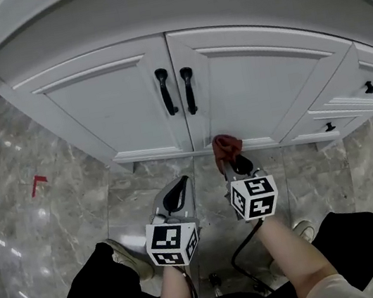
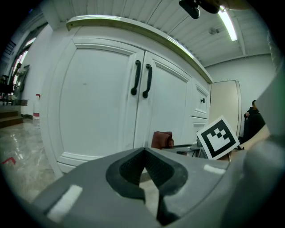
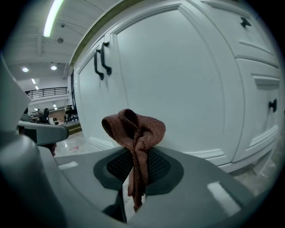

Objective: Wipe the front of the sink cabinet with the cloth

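Low before the white sink cabinet (image 1: pixel 114 100), right claw (image 1: pixel 237 163) pinching the reddish-brown cloth (image 3: pixel 133 133), left claw (image 1: pixel 183 182) pressed together, empty.

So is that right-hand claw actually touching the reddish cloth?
Touching. The right gripper view shows the cloth pinched between the shut jaws of the right gripper, bunched above them with a tail hanging down between them.

The sink cabinet (image 1: pixel 114 100) stands directly before me, with its two door handles (image 1: pixel 176 91) side by side at the centre seam and the drawers (image 1: pixel 369 87) to the right. My left gripper (image 1: pixel 181 185) is beside and left of my right gripper (image 1: pixel 238 165). The cloth (image 1: pixel 227 146) sits between the right jaws, near the cabinet's base.
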The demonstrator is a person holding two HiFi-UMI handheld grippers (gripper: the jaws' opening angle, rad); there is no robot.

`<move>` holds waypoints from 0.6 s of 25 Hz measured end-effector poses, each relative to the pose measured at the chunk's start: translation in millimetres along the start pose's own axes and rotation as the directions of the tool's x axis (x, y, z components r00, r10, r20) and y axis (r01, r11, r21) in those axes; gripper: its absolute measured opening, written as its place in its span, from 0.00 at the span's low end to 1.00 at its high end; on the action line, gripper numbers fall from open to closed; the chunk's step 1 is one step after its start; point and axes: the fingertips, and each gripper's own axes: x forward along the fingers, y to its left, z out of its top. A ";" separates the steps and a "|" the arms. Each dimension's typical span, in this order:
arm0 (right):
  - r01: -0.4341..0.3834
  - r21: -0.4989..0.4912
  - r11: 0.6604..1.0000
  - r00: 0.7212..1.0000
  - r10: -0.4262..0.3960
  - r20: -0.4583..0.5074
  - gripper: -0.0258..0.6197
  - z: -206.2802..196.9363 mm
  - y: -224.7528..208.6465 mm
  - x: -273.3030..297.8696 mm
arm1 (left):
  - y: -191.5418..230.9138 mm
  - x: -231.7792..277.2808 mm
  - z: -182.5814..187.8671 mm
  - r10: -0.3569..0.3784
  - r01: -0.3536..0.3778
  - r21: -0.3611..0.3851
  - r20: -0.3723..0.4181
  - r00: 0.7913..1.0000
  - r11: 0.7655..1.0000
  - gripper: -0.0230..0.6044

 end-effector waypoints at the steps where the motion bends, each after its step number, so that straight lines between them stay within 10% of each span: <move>1: -0.026 -0.009 1.000 1.000 0.026 -0.006 0.18 -4.2 12.4 7.0 | 7.6 -5.1 -2.6 0.013 -0.013 -0.008 -0.004 1.000 1.000 0.04; 15: -0.034 -0.004 0.999 0.995 0.034 -0.089 0.18 -51.3 37.0 71.2 | 47.8 -27.9 -34.1 0.051 -0.053 -0.042 -0.044 0.998 0.998 0.04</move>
